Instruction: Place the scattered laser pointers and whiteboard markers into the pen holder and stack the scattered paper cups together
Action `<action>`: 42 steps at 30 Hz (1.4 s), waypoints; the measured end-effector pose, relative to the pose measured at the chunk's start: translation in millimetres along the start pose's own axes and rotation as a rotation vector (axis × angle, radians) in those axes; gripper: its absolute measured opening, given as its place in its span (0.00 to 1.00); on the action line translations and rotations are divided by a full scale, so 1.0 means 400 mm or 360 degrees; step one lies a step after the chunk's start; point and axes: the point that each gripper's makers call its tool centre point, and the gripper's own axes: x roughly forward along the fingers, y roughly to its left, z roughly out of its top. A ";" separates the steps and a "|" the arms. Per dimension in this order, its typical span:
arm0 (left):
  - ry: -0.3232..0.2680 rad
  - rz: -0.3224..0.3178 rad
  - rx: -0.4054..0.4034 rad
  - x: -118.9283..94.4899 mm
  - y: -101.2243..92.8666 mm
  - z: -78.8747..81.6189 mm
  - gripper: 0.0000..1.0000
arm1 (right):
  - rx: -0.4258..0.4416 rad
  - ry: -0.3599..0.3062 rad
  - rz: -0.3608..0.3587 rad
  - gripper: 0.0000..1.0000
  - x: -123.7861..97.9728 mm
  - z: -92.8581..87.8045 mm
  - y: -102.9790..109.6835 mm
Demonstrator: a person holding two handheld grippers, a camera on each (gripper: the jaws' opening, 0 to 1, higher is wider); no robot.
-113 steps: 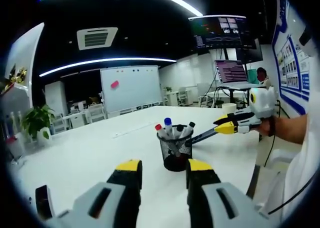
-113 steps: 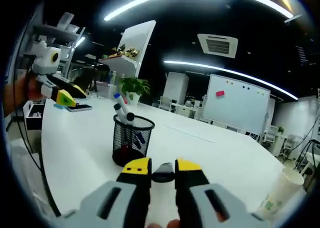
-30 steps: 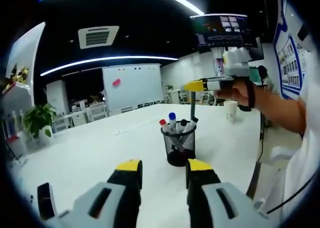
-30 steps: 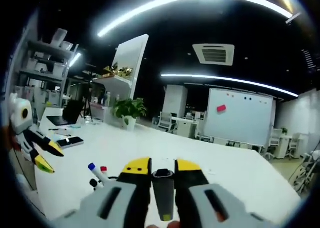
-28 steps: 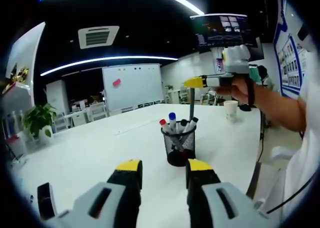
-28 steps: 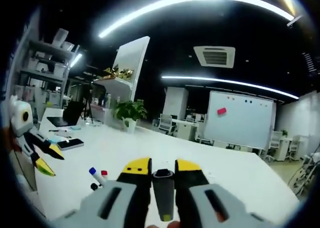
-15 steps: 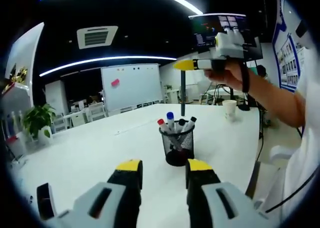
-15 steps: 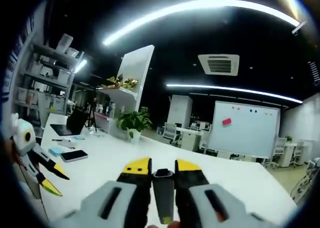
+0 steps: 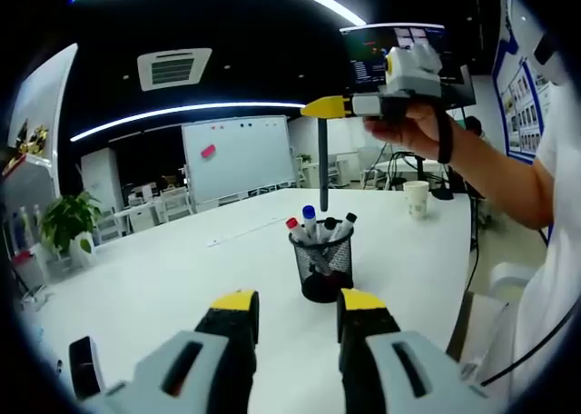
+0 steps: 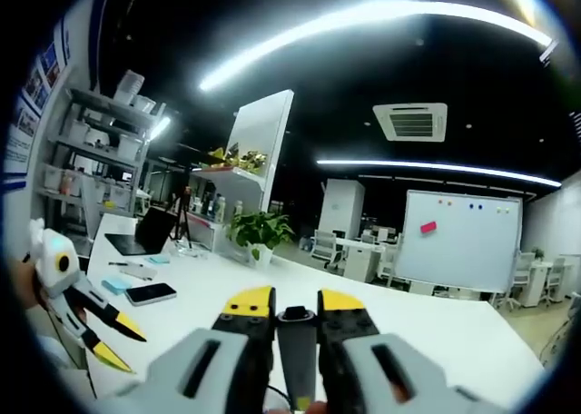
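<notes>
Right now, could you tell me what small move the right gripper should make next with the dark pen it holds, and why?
Probably lower it straight down. In the left gripper view the right gripper holds the slim dark pen upright, its tip above the black mesh pen holder, which already contains markers but seems to have room.

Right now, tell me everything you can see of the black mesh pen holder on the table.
The pen holder is a round cup of black wire mesh, standing upright on the white table. Several markers lean inside it, with red, blue and black caps poking above the rim. Something dark red shows through the mesh near its base. The right gripper holds a dark pen hanging vertically above it, apart from the rim. Nothing else touches it.
</notes>
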 end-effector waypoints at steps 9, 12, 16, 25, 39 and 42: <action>0.0004 -0.0002 0.0001 -0.003 -0.002 -0.002 0.36 | 0.0006 0.0001 0.0059 0.17 0.009 -0.004 0.030; 0.0003 -0.0001 0.0000 -0.004 -0.001 -0.003 0.36 | 0.0029 0.0016 0.0079 0.17 0.011 -0.018 0.040; 0.0008 0.0000 -0.0005 -0.004 0.002 -0.008 0.36 | 0.0040 0.0042 0.0098 0.17 0.014 -0.043 0.052; 0.0020 -0.0004 -0.0013 -0.002 0.003 -0.019 0.36 | 0.0078 0.0103 0.0129 0.18 0.016 -0.093 0.066; 0.0032 -0.0002 -0.0022 -0.002 0.006 -0.031 0.36 | 0.0122 0.0192 0.0148 0.18 0.014 -0.165 0.080; 0.0028 0.0000 -0.0026 -0.003 0.006 -0.030 0.36 | 0.0124 0.0203 0.0146 0.18 0.012 -0.175 0.081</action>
